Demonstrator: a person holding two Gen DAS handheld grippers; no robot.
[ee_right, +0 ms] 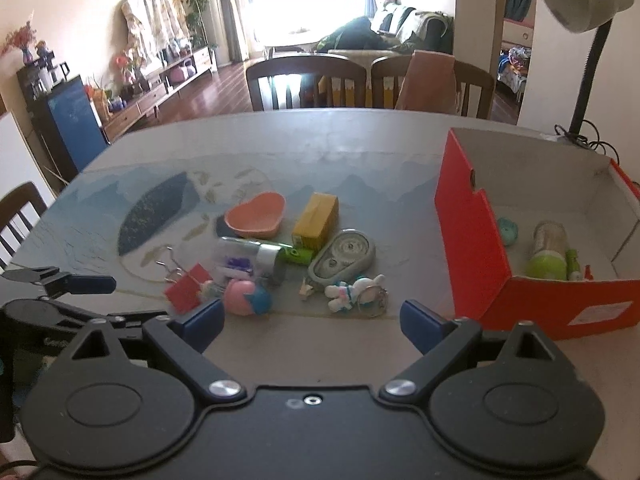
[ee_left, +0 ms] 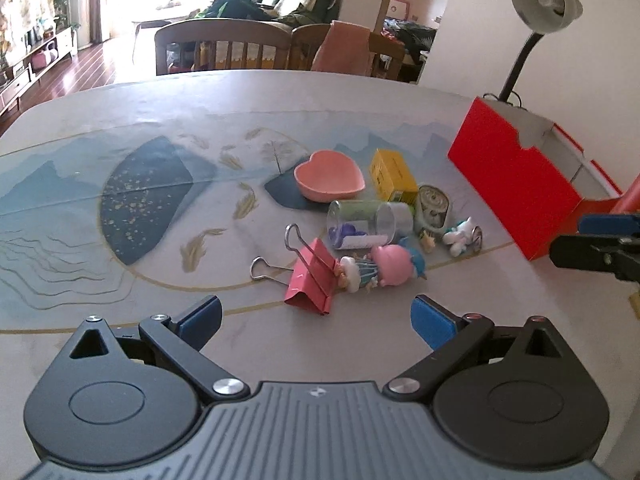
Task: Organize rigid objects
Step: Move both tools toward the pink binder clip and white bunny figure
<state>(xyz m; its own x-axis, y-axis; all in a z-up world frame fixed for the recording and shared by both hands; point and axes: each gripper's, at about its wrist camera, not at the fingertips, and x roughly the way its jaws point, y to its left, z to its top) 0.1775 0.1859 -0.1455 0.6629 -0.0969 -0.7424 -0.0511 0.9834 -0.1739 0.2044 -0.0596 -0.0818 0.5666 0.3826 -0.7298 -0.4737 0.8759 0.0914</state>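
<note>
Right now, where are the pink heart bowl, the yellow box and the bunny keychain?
pink heart bowl [ee_left: 329, 176], left wrist view, inside hollow.
yellow box [ee_right: 316, 216], right wrist view, top face.
bunny keychain [ee_right: 348, 292], right wrist view, body.

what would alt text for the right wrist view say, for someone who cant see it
The right gripper, open and empty, is above a table facing a cluster of small items: a pink heart dish, a yellow box, a red binder clip and a bunny keychain. To the right, a red box holds a few items.
</note>
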